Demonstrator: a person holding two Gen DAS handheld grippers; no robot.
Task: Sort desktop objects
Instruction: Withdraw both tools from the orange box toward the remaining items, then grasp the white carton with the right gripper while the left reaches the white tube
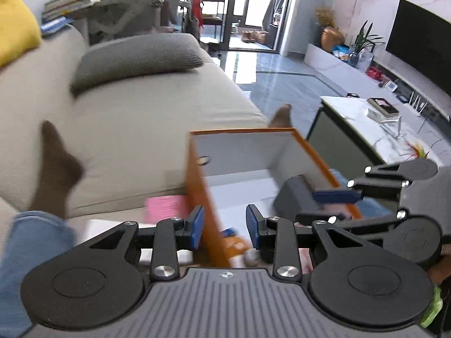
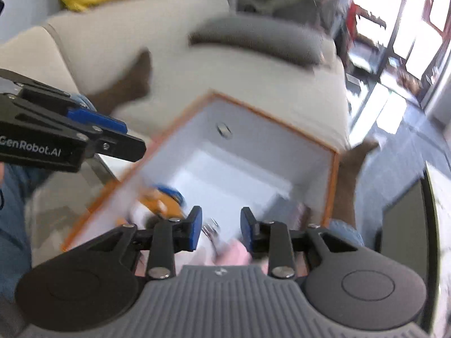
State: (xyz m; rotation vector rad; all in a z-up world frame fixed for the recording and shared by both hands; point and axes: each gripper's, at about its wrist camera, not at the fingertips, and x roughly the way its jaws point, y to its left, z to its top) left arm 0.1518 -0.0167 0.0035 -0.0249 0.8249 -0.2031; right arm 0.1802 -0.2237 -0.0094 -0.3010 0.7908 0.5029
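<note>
An orange box with a white inside [image 1: 239,157] [image 2: 253,146] sits in front of me, tilted and blurred. My left gripper [image 1: 225,226] is open, its fingers on either side of the box's left wall. My right gripper [image 2: 221,226] is open over the box's near end; in the left wrist view its fingertips [image 1: 335,195] lie over the right wall by a dark grey block [image 1: 296,194]. Inside the box lie an orange and blue item [image 2: 166,197], a small metal object [image 2: 210,229] and something pink [image 2: 234,253]. A pink item [image 1: 166,207] lies outside the box at left.
A beige sofa [image 1: 141,112] with a grey cushion [image 1: 138,56] and a yellow pillow [image 1: 17,19] is behind the box. The person's socked feet [image 1: 56,166] and jeans flank it. A marble coffee table [image 1: 375,124] with books stands to the right.
</note>
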